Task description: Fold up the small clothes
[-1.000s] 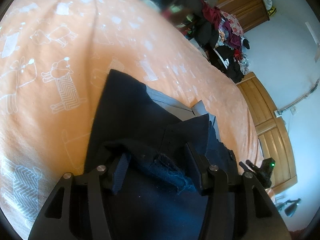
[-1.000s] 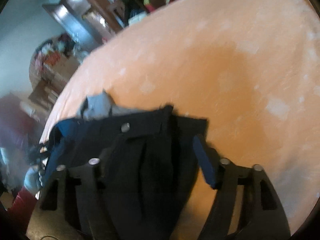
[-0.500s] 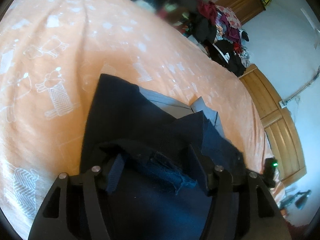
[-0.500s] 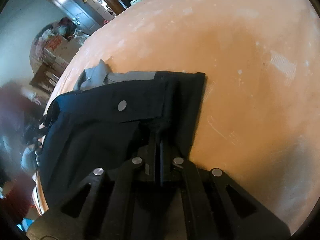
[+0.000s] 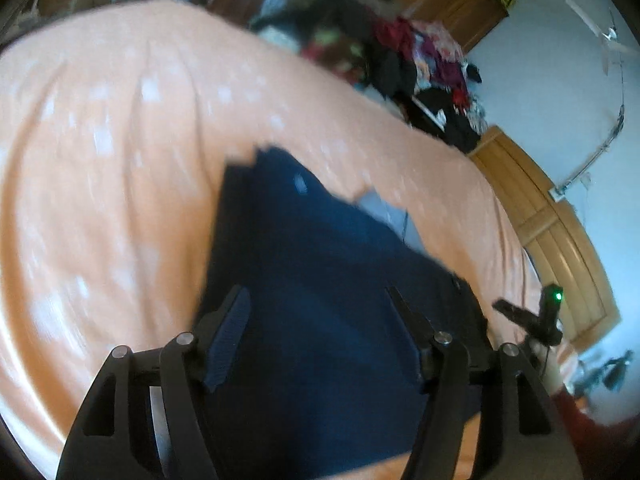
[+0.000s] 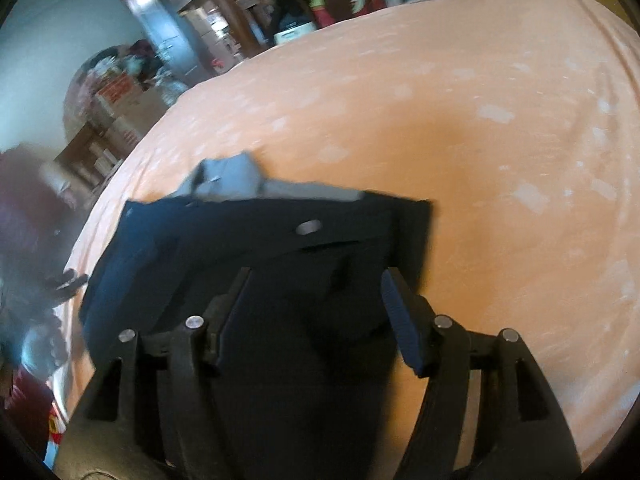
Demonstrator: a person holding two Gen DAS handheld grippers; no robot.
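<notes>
Two close fisheye views, one along each of my tongs.

My left camera looks down past its spread fingers (image 5: 316, 336) across the folded navy-blue cloth garment (image 5: 320, 280) towards the wooden wardrobe (image 5: 560, 240). My right camera faces the same garment (image 6: 260, 260) from the other side, sharing the orange patterned bedsheet (image 6: 480, 140).

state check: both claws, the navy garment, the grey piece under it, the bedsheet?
left claw: open, over the garment, holding nothing
right claw: open, over the garment, holding nothing
navy garment: lying on the bed, released, silver button facing up
grey piece: partly covered, pokes out past the navy garment's far edge
orange bedsheet: spread over the bed, lightly creased
</notes>
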